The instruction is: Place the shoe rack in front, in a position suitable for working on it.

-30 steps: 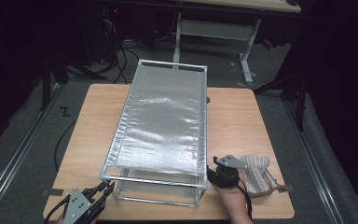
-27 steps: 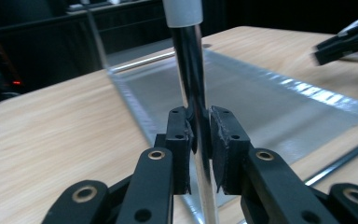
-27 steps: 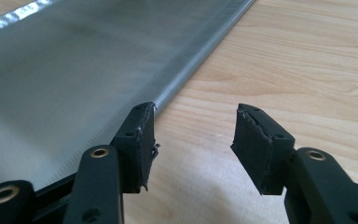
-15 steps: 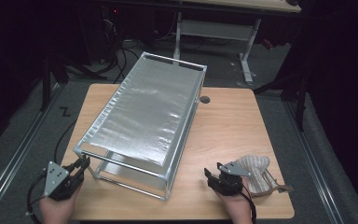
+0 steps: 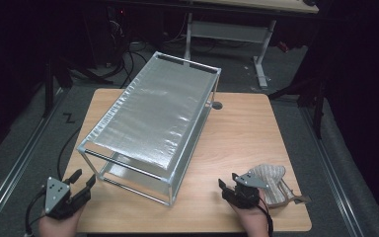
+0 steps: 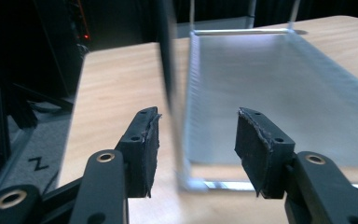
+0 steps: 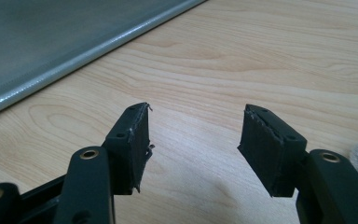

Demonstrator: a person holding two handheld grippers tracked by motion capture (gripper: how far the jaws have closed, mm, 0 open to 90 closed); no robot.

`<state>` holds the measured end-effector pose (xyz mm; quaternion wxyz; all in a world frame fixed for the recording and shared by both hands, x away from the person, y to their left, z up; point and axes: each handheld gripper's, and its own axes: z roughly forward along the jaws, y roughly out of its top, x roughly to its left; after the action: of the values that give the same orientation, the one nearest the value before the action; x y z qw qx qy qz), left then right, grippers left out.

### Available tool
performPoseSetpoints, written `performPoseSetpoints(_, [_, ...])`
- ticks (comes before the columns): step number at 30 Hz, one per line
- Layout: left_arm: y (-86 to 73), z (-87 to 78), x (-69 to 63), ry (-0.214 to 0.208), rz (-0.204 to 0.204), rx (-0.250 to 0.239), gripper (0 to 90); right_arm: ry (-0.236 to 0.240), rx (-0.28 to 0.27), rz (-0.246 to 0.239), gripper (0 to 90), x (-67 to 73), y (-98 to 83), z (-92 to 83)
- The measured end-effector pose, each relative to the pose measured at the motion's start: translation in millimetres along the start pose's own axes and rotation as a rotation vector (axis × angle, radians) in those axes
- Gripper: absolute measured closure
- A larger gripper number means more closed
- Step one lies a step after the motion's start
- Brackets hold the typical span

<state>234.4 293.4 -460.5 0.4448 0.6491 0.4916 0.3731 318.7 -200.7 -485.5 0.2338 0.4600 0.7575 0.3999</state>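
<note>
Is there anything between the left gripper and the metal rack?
Nothing visible. The left gripper, jaws just opened, faces the rack's near corner post, which stands between the jaws with only bare table around.

The wire rack (image 5: 153,126) has swung round on the desk (image 5: 237,133); from lying square to the desk's edges it now sits askew, its near end toward the front left corner, its far end angled to the right; the left tongs (image 5: 81,183), which were shut on the rack's near left corner post, have just been opening, the post standing free between the pads; the right tongs (image 5: 227,190) have drawn back from the rack's near right corner to the front edge.
</note>
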Motion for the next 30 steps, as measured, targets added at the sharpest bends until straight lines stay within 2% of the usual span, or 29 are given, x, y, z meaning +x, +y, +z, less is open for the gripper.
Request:
performPoseSetpoints(3, [-6.4,-9.6,-19.7,-0.087,-0.009,0.007,49.5,0.007,0.002,-0.007,41.7,2.0,1.5,2.0])
performPoseSetpoints(5, [-6.1,-8.5,-46.6,-0.162,0.038,0.032,49.0,0.017,0.006,-0.011,41.7,3.7,3.0,5.9])
performPoseSetpoints(7, [-3.3,-6.5,-62.9,-0.219,0.059,0.03,48.0,0.022,0.012,-0.015,41.3,5.0,4.7,9.2])
performPoseSetpoints(9, [1.4,-2.4,-83.2,-0.3,0.074,0.022,48.9,0.03,0.011,-0.018,40.8,5.7,6.2,11.4])
performPoseSetpoints(13, [9.3,12.3,-122.4,-0.426,0.115,0.049,45.5,0.037,0.013,-0.022,40.0,6.0,5.5,11.5])
performPoseSetpoints(16, [16.6,24.1,-146.2,-0.523,0.106,0.034,44.4,0.039,0.013,-0.02,38.7,5.7,5.1,10.6])
performPoseSetpoints(20, [30.3,36.9,-165.6,-0.55,0.147,0.0,44.6,0.032,0.018,-0.032,38.1,7.8,3.4,11.1])
performPoseSetpoints(22, [34.6,41.9,-173.4,-0.529,0.189,-0.028,46.0,0.028,0.016,-0.047,37.6,10.0,2.6,11.3])
performPoseSetpoints(24, [36.5,45.7,-177.3,-0.513,0.199,-0.055,50.3,0.027,0.016,-0.06,37.2,12.3,2.4,11.6])
performPoseSetpoints(25, [36.7,46.9,-177.3,-0.522,0.192,-0.064,54.5,0.028,0.016,-0.067,37.0,13.3,2.4,12.3])
performPoseSetpoints(26, [37.1,47.8,-177.1,-0.535,0.187,-0.064,66.3,0.028,0.026,-0.067,36.5,15.9,2.3,14.2])
performPoseSetpoints(27, [37.4,48.0,-176.7,-0.534,0.194,-0.064,66.3,0.028,0.026,-0.067,36.5,15.9,2.3,14.2])
performPoseSetpoints(28, [37.0,47.3,-176.4,-0.53,0.202,-0.072,75.6,0.074,0.033,-0.038,37.3,19.2,4.3,15.6])
performPoseSetpoints(29, [36.4,46.3,-175.9,-0.536,0.21,-0.081,78.5,0.098,0.029,-0.031,37.9,22.2,6.3,16.0])
performPoseSetpoints(30, [35.8,45.1,-176.0,-0.527,0.218,-0.086,78.5,0.098,0.029,-0.031,37.9,22.2,6.3,16.0])
